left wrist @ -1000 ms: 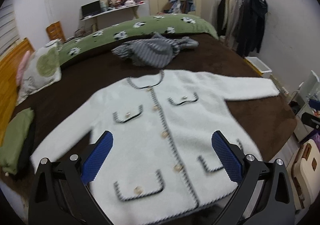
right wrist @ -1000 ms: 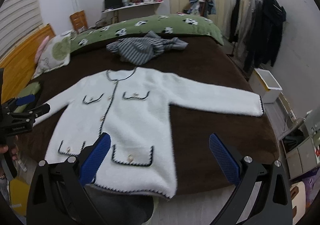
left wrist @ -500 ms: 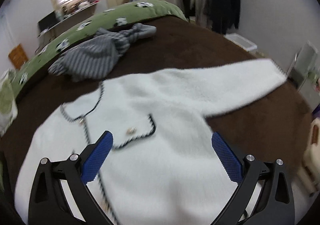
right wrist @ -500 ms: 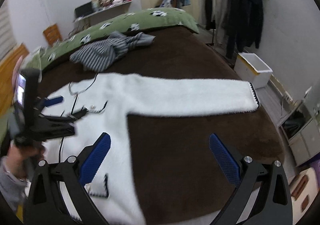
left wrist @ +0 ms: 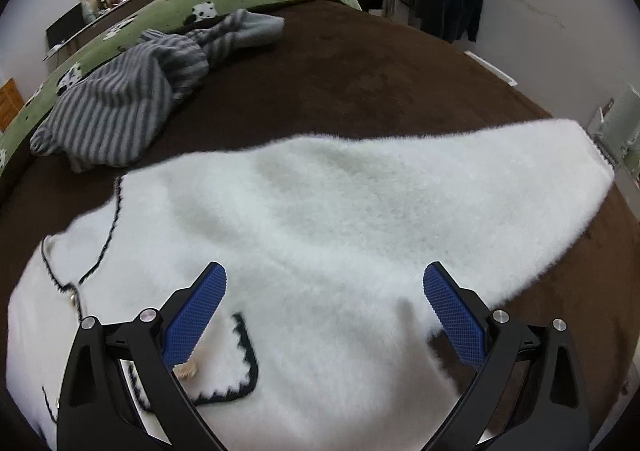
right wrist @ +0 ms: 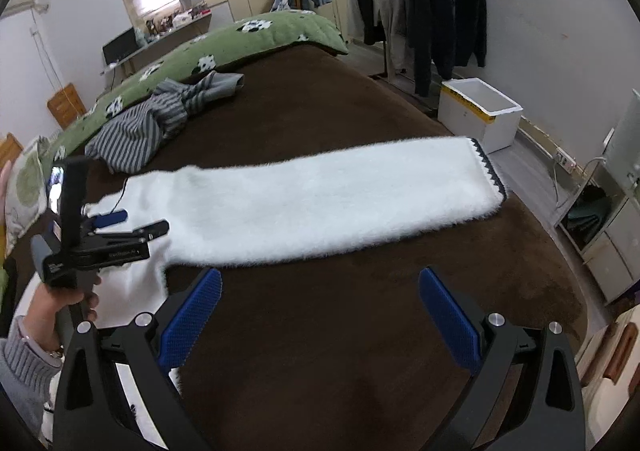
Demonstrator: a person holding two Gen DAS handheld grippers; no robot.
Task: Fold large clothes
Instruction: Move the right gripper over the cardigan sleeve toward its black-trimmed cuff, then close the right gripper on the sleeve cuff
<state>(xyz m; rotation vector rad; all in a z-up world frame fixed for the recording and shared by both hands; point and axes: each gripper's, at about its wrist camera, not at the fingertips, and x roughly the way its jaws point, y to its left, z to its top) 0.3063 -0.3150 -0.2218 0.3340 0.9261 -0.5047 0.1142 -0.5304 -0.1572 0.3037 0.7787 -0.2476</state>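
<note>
Left wrist view shows us the white cardigan (left wrist: 320, 235) spread flat on the bed (left wrist: 380, 83), soft and fluffy (likely light, floppy), so with both tools (left wrist: 324, 307) (right wrist: 320, 315) gaping empty we'd pinch its sleeve cuff (right wrist: 486, 175).

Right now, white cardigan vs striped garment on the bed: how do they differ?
The white cardigan lies spread flat with its sleeve stretched out; the striped garment sits crumpled in a heap. The cardigan is fluffy white with dark trim, the striped garment grey-striped. The cardigan lies near both open tongs, the striped garment farther back. Both rest on the brown bed cover.
</note>
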